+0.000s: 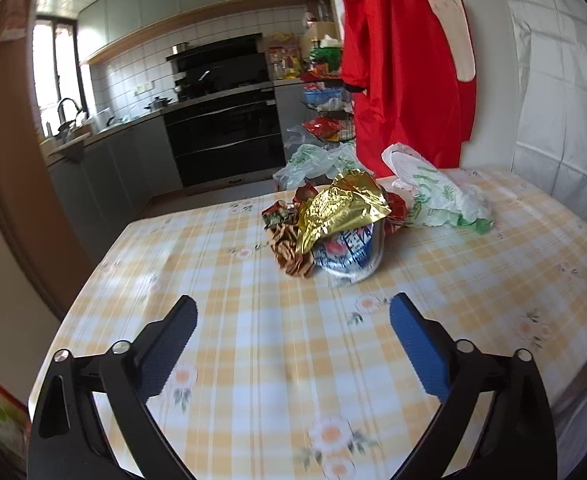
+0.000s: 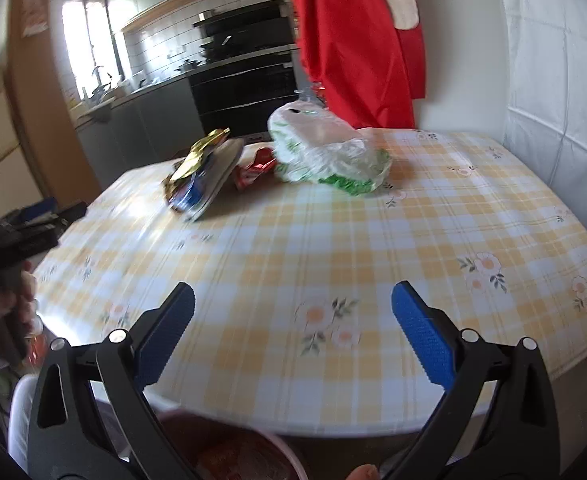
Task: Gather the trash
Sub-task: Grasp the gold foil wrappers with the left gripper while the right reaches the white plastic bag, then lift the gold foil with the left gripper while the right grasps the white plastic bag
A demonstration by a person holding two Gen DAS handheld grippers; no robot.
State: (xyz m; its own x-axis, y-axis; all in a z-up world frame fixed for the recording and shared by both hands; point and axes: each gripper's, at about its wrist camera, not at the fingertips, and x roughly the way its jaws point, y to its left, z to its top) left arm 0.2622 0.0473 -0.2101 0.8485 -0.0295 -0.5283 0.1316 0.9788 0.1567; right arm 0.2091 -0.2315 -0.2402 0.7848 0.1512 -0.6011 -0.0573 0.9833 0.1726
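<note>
A pile of trash lies on the yellow checked tablecloth (image 1: 253,340): a gold foil wrapper (image 1: 341,204) over a blue and white cup (image 1: 349,252), a brown crumpled wrapper (image 1: 289,248), a red wrapper (image 1: 277,214) and a white and green plastic bag (image 1: 441,196). My left gripper (image 1: 293,328) is open and empty, short of the pile. My right gripper (image 2: 293,316) is open and empty over the table's near edge. In the right wrist view the gold foil and cup (image 2: 201,176), red wrapper (image 2: 253,170) and plastic bag (image 2: 329,152) lie at the far side.
A red garment (image 1: 405,64) hangs behind the table. A white cloth (image 1: 557,80) covers the wall at right. A kitchen counter with an oven (image 1: 221,132) lies beyond. A bin with a reddish inside (image 2: 237,452) sits below the table's near edge. The left gripper's body (image 2: 17,228) shows at far left.
</note>
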